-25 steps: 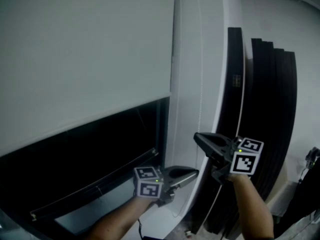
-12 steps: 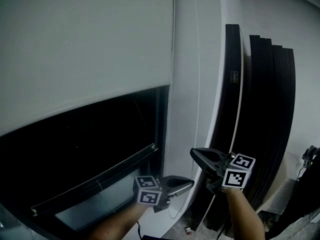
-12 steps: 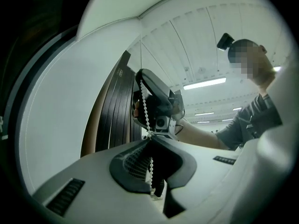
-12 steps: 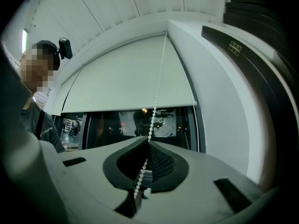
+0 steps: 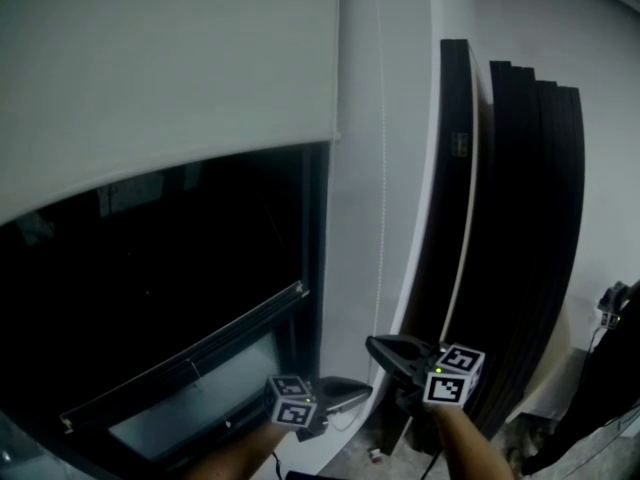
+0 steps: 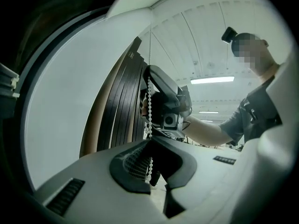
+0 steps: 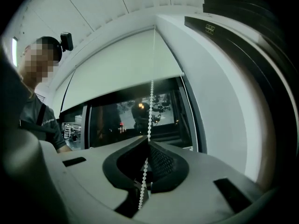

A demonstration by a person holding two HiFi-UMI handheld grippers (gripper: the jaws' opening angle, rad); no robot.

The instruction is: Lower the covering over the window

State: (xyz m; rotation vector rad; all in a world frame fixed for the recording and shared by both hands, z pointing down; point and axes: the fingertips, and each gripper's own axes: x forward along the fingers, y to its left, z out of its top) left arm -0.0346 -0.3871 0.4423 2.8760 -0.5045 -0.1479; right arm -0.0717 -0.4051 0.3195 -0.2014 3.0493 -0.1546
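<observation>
The left hand-held gripper (image 5: 362,388) and right hand-held gripper (image 5: 377,346) are both pinching the bead chain (image 7: 150,111) beside the partly lowered blind (image 5: 160,78)

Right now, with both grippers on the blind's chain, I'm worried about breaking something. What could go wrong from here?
1. The left gripper and right gripper are both shut on the thin bead chain; a hard tug could snap it, or the beads could slip through the grip.
2. The dark panels lean on the wall close beside the right gripper, so a sideways swing might knock them.
</observation>
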